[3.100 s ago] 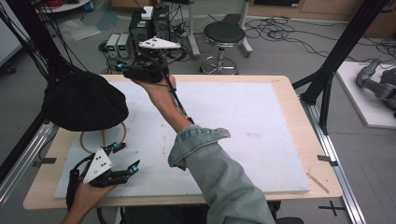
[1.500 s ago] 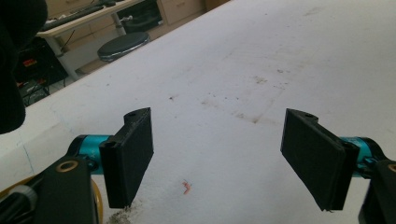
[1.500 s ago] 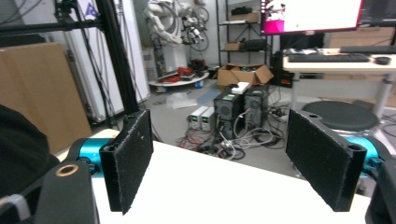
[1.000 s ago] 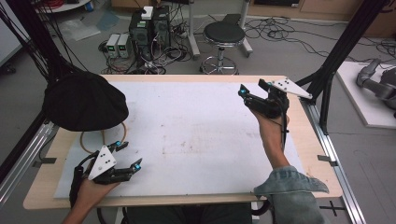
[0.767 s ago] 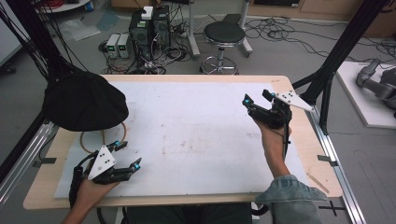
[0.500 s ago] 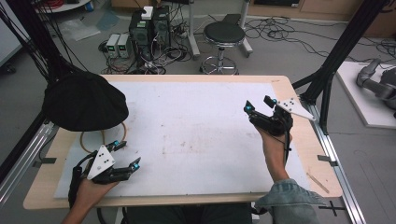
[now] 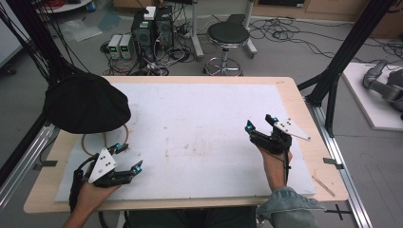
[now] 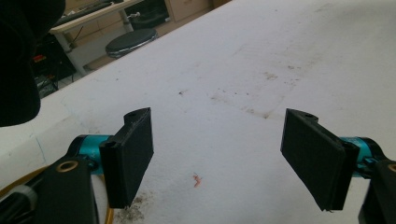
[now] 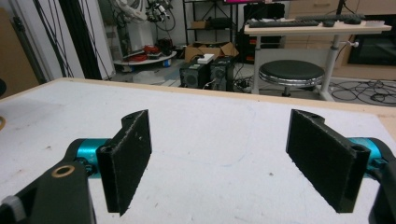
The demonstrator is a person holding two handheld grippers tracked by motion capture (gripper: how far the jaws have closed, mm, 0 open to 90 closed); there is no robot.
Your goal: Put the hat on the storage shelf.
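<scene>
A black, dome-shaped cloth thing (image 7: 85, 102) lies at the table's left edge, with a tan ring (image 7: 124, 137) partly under it. My left gripper (image 7: 129, 156) rests near the front left of the white mat (image 7: 190, 118), open, nothing between its jaws. In the left gripper view its pads (image 8: 133, 154) stand wide apart over stained mat, the black cloth thing (image 8: 18, 60) at upper left. My right gripper (image 7: 260, 122) hovers low over the mat's right side, open and empty. The right gripper view has its pads (image 9: 128, 158) wide apart, facing the far table edge.
A round black stool (image 7: 228, 35) and computer boxes (image 7: 152, 28) stand on the floor beyond the table. Black frame posts (image 7: 335, 71) rise at the right corner. A small wooden stick (image 7: 324, 186) lies near the front right edge of the wooden table (image 7: 304, 95).
My right hand left the far left by the black cloth thing, crossed to the right side, then sank and drew toward the near edge. The left gripper stayed put.
</scene>
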